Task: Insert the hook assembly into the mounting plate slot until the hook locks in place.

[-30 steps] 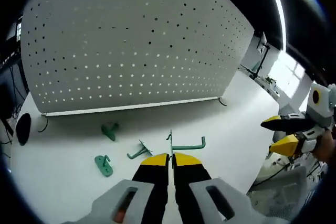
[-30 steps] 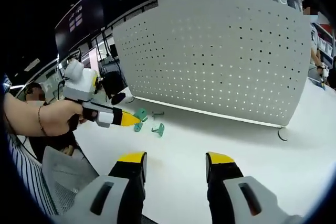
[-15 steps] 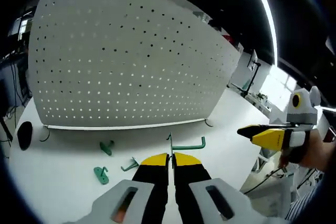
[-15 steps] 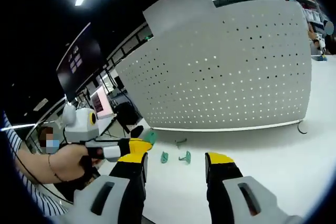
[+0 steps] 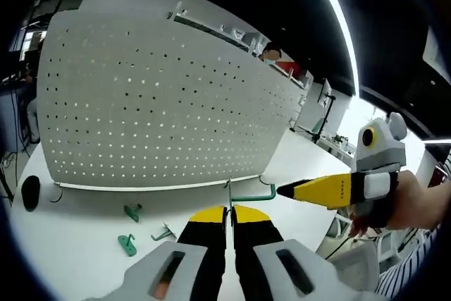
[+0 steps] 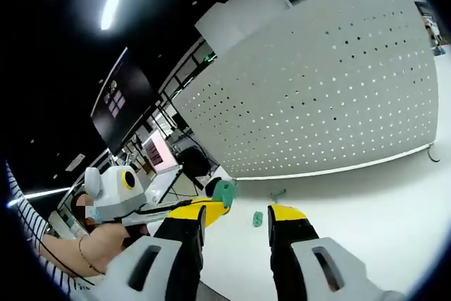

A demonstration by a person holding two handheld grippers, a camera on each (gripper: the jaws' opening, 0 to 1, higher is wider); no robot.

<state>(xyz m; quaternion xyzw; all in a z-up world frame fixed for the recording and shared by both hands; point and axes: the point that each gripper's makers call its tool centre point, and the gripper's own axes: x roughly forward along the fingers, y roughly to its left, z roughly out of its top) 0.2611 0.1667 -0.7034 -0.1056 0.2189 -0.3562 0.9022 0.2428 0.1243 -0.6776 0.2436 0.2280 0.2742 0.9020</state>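
Note:
My left gripper [image 5: 229,209] is shut on a green wire hook [image 5: 251,194], whose rod sticks out to the right and curls up at its end. In front of it the white perforated mounting plate [image 5: 162,111] stands upright on the table. My right gripper [image 6: 236,213] is open with nothing between its jaws. In the left gripper view, the right gripper [image 5: 328,189] comes in from the right, its yellow tips near the hook's end. The right gripper view has the left gripper [image 6: 194,209] holding the green hook [image 6: 224,192] just left of my right jaws, with the plate [image 6: 317,103] behind.
Three loose green hooks [image 5: 132,210] [image 5: 127,244] [image 5: 163,233] lie on the white table [image 5: 84,223] left of my left jaws; two hooks [image 6: 258,218] [image 6: 278,194] appear in the right gripper view. A black object [image 5: 29,192] sits at the plate's left end. A person's hand [image 5: 416,202] holds the right gripper.
Both views have tilted up toward the plate. The right gripper has come in close to the hook held by the left gripper. The left gripper still holds the hook.

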